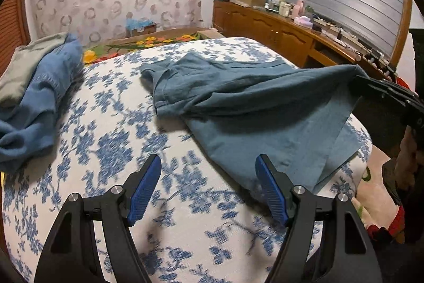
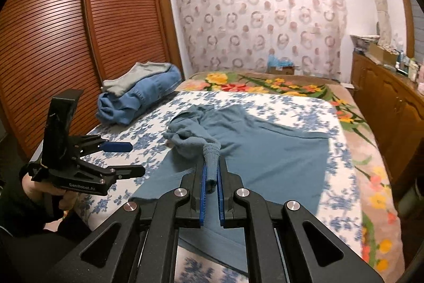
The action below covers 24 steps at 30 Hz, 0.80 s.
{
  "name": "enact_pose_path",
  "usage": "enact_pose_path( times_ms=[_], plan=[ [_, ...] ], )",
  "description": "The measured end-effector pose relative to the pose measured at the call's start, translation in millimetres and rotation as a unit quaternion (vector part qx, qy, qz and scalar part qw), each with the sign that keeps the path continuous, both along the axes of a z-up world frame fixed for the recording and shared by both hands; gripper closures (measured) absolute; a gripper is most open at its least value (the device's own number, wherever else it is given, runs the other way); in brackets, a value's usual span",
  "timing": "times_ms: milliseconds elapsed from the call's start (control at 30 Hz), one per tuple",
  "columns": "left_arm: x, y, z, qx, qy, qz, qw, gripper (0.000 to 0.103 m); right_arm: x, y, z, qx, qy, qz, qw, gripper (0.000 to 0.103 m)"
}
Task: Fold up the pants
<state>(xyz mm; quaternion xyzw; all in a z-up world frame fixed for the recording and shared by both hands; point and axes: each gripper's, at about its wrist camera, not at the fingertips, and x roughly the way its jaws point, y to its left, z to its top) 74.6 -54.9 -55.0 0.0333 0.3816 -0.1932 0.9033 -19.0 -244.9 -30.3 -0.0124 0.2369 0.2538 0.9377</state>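
Right tongs (image 2: 211, 177) clamped on pants (image 2: 265, 150) edge, lifted above bed (image 2: 304, 102). Left tongs (image 1: 208, 187) wide apart, empty, pants ahead-right. Step: fold-over. Next: carry held edge across, align, let go.

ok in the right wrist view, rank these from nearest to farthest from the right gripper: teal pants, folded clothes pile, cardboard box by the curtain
1. teal pants: pinched in the right gripper, spread just ahead.
2. folded clothes pile: ahead and left, by the wardrobe.
3. cardboard box: beyond the bed, against the curtain.
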Motion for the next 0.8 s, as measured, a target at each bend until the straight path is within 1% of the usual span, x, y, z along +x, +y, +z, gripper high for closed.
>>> enact_pose_path(
  times_ms=[167,333,567,800],
  plan=[
    [2.6,-14.6,1.6,0.003,-0.001,-0.016,0.9999,0.029,-17.6,-17.0,4.7,-0.003,-0.003,-0.021,1.0,0.096],
    [3.9,-26.7,0.7,0.006,0.003,-0.027,0.9996,0.029,-32.3,-29.5,1.5,0.001,0.005,-0.043,0.999,0.096],
    [4.7,-39.8,-2.2,0.011,0.007,-0.035,0.9993,0.029,-48.3,-36.1,-16.0,0.007,0.04,-0.065,0.997,0.096],
    [7.9,-48.2,-9.2,0.016,0.015,-0.042,0.9989,0.029,-56.7,-42.5,-25.0,0.015,0.074,-0.076,0.994,0.096]
  ],
)
